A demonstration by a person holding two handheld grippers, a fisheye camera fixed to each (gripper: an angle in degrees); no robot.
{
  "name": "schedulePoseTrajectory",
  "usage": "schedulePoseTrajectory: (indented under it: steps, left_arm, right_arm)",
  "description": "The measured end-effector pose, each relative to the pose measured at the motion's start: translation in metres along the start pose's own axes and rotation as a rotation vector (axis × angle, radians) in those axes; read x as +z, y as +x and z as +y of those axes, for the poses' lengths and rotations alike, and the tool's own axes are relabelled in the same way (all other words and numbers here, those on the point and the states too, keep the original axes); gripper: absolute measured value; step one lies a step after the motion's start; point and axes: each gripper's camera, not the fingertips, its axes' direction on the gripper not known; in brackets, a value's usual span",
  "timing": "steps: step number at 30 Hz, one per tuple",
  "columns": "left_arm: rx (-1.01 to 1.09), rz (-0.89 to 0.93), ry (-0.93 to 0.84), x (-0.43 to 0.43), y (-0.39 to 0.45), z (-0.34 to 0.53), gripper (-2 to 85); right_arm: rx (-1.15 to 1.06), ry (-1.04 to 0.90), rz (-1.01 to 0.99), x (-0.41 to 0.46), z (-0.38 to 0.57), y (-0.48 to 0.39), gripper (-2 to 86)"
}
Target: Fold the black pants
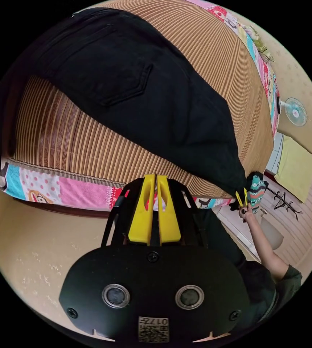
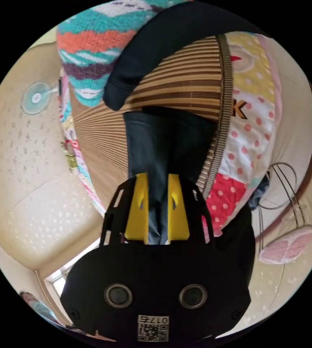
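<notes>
In the left gripper view, the left tool (image 1: 156,181) hangs over the near edge of a bed, its two yellow jaws pressed together with nothing between them, their tips over the edge of the bamboo mat (image 1: 90,141). The black pants (image 1: 138,94) lie spread across that mat, a back pocket facing up, one part draping off the mat's far left corner and the other narrowing to a point at the right edge of the bed. There the right tool (image 1: 241,197) shows small, its yellow jaws closed on the tip of the fabric, held by a hand (image 1: 246,212) on an outstretched forearm with a dark sleeve pushed to the elbow. A patterned knit piece (image 1: 257,188) sits just beside that tool. A patchwork cover (image 1: 65,188) runs under the mat, and a fan (image 1: 295,111) stands on the pale floor beyond. In the right gripper view, the right tool's jaws stand a little apart and clamp a bunched fold of the pants (image 2: 163,156) between them, the dark cloth running up from the jaws onto the mat (image 2: 185,83). The knit piece (image 2: 90,47) appears large at the top, beside a dark rounded shape that cannot be identified. The fan (image 2: 36,97) sits at left, and a wire stand with a pink seat (image 2: 286,246) at right.
</notes>
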Motion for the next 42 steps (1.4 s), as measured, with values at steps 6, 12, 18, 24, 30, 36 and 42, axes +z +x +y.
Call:
schedulePoseTrajectory:
  steps: [6, 12, 18, 24, 30, 36, 42]
  left_arm:
    - [-0.058, 0.144, 0.091, -0.020, -0.027, -0.005, 1.3]
    - [-0.283, 0.368, 0.354, -0.042, -0.083, -0.006, 11.2]
    - [-0.410, 0.422, 0.486, -0.041, -0.130, -0.025, 15.9]
    - [-0.414, 0.454, 0.441, -0.020, -0.154, -0.070, 11.7]
    - [-0.153, 0.729, 0.410, -0.018, -0.163, -0.077, 5.1]
    - [0.535, 0.412, 0.408, -0.066, -0.004, -0.026, 3.8]
    - [1.117, -0.031, 0.258, 0.031, 0.209, 0.043, 4.6]
  right_arm:
    - [-0.336, -0.070, 0.024, -0.021, 0.015, -0.034, 1.2]
    - [-0.165, 0.016, 0.195, -0.044, 0.032, 0.039, 3.0]
    - [-0.026, 0.095, -0.025, -0.067, 0.068, 0.086, 6.0]
    - [0.016, 0.091, -0.207, -0.089, 0.130, 0.145, 4.1]
    - [0.062, 0.091, -0.220, -0.110, 0.177, 0.205, 2.6]
    - [0.115, 0.111, -0.279, -0.107, 0.192, 0.233, 1.5]
    - [0.072, 0.057, -0.353, -0.081, 0.177, 0.219, 1.1]
